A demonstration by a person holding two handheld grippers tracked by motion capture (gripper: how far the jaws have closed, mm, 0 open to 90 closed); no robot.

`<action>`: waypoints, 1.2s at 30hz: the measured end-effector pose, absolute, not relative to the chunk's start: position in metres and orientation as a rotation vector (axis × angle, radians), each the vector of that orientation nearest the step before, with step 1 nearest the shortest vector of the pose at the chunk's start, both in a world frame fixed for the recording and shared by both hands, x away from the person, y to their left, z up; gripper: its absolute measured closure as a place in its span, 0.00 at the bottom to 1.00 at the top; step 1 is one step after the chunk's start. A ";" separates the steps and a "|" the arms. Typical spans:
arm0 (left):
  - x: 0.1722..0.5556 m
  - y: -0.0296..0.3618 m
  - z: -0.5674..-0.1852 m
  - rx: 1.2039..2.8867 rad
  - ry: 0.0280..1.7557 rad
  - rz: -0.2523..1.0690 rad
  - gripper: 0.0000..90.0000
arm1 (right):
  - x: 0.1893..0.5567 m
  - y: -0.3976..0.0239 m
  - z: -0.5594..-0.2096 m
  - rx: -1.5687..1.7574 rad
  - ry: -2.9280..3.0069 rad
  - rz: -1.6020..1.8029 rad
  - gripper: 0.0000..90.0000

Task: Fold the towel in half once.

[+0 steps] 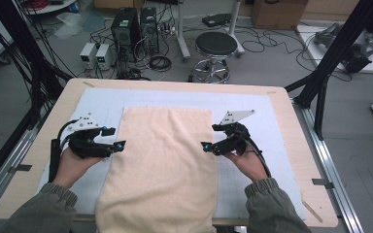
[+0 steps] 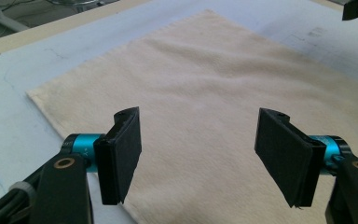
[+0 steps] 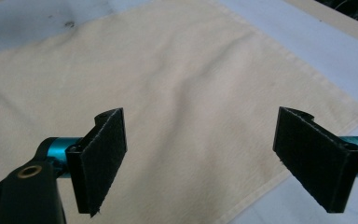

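A light wooden table (image 1: pixel 291 121) with rounded corners carries a pale blue-white mat (image 1: pixel 272 126) and stands on a grey floor (image 1: pixel 272 63) strewn with black cables (image 1: pixel 160 62). Beyond its far edge stand a round black stool on a chrome base (image 1: pixel 216 44), two black computer towers (image 1: pixel 136 26) and two small white power units (image 1: pixel 96 55). A brown cardboard box (image 1: pixel 277 12) sits farther back. Black metal frame posts (image 1: pixel 335 53) rise at the right.

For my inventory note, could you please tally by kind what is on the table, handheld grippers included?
Cream rectangular terry towel: 1
Pale blue-white mat under it: 1
Black two-jaw handheld grippers, jaws open: 2, the left gripper and the right gripper
Total: 4
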State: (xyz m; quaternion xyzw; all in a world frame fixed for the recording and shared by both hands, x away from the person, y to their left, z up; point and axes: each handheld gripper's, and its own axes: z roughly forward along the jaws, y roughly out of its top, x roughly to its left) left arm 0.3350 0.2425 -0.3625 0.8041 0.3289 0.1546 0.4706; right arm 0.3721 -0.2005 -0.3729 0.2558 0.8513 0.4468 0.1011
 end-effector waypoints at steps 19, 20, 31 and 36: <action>0.405 0.240 -0.413 2.013 1.016 0.453 0.48 | 0.439 -0.198 -0.419 0.996 2.462 1.222 0.33; 0.406 0.239 -0.416 2.009 1.022 0.459 0.48 | 0.440 -0.197 -0.423 0.996 2.452 1.209 0.35; 0.415 0.230 -0.442 2.007 1.121 0.455 0.58 | 0.443 -0.194 -0.443 1.046 2.440 1.105 0.48; 0.412 0.227 -0.443 2.008 1.136 0.498 0.69 | 0.440 -0.193 -0.443 1.039 2.423 1.086 0.62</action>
